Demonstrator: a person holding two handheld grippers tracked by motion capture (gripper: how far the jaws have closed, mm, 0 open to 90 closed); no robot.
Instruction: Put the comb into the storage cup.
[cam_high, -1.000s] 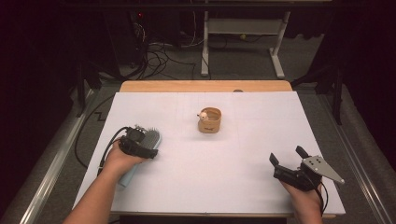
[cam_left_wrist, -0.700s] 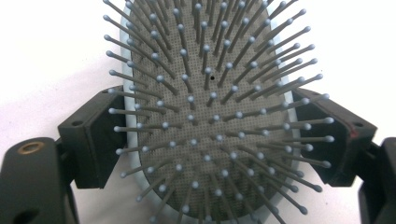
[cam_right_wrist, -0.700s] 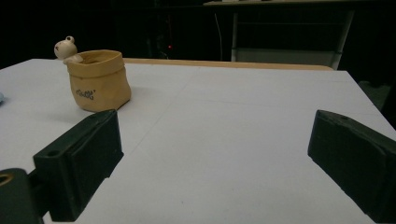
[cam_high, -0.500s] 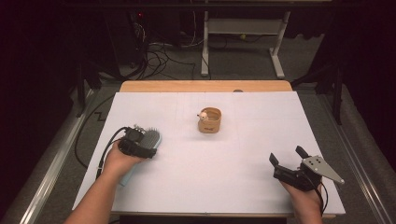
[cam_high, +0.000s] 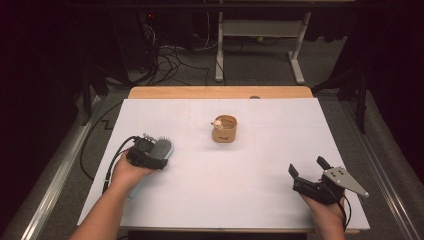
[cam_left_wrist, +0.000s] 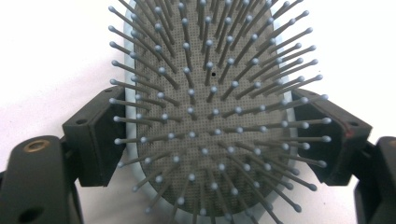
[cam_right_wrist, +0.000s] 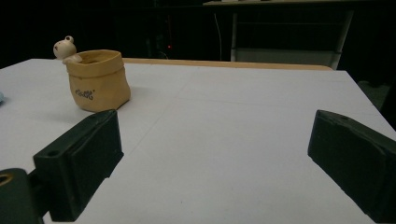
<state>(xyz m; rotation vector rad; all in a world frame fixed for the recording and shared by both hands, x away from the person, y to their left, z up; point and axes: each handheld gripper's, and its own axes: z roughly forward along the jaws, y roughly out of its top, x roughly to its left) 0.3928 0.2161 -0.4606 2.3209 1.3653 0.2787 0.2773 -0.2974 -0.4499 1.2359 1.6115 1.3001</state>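
A pale blue hairbrush with grey bristles lies bristles-up at the left of the white table. My left gripper is around its head. In the left gripper view the two black jaws press on either side of the brush head; they have just been closing on it. My right gripper rests near the front right of the table, open, with nothing between its fingers.
A small tan pot with a little frog figure on its rim stands at the middle of the table, also seen far left ahead of the right gripper. A wooden strip runs along the far edge.
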